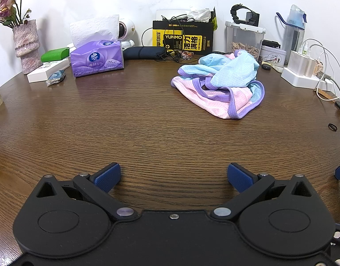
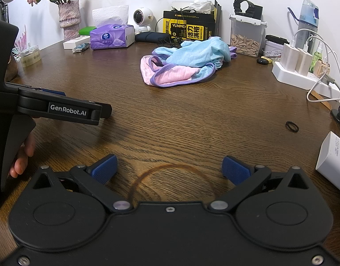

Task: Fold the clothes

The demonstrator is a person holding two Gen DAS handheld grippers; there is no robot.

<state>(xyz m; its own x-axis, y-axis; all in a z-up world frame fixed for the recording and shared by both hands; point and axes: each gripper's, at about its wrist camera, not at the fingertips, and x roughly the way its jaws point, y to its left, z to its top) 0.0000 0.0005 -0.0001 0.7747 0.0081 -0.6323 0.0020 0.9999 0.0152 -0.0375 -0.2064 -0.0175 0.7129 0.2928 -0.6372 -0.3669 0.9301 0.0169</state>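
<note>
Both sets of fingers released, gripping nothing. Crumpled garment [image 1: 218, 84] sits far on the counter [image 1: 134, 122], ahead-right of my left gripper [image 1: 174, 176], nearly dead ahead of my right gripper [image 2: 169, 168]. Right seems nearer; long axis unclear from the bunching.

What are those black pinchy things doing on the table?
A person is holding a pair of tongs in each hand, getting ready to fold clothes. The left tongs and the right tongs are both open and hold nothing, low over the wooden table. The pink, blue and purple garment lies crumpled in a heap farther back, apart from both tongs. Nothing has been folded yet. Behind the garment are a tissue box and a yellow and black box.
</note>
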